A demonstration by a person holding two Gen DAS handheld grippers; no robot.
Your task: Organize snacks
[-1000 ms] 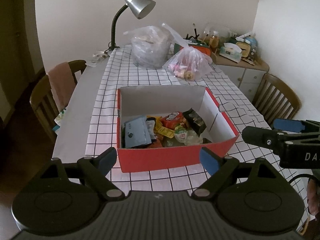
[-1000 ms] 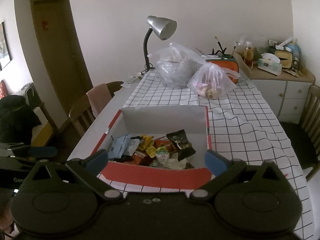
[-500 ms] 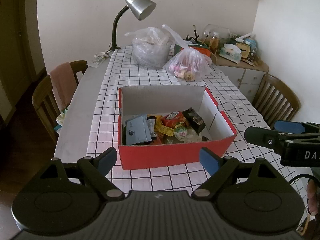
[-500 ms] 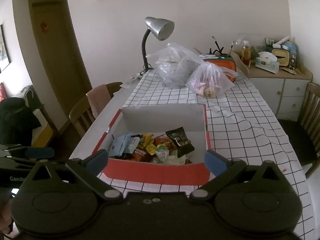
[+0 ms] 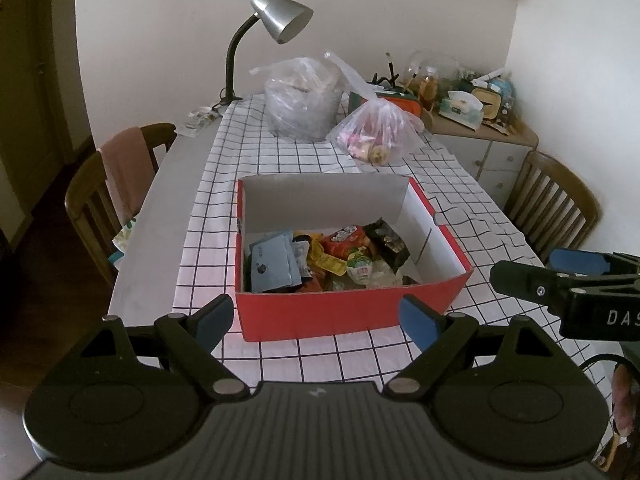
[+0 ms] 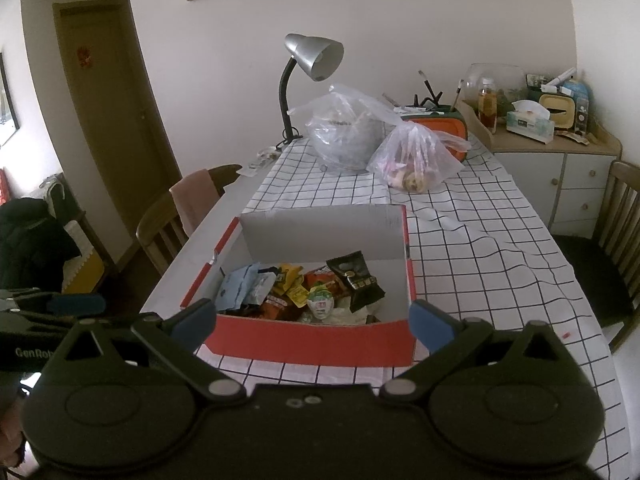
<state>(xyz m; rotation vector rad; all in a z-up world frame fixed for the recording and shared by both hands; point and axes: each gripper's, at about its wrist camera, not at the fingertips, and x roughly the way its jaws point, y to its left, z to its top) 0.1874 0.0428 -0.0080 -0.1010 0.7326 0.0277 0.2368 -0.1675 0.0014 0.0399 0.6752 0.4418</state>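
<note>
Grippers (image 5: 316,318) (image 6: 313,319) agape before cardboard box (image 5: 344,314)

Dim daylight is filling the room, soft and flat.
Fisheye bending is curving the walls at the edges (corners going black); the doorway (image 6: 100,128) is sinking into shadow, focus holding sharp.
</note>
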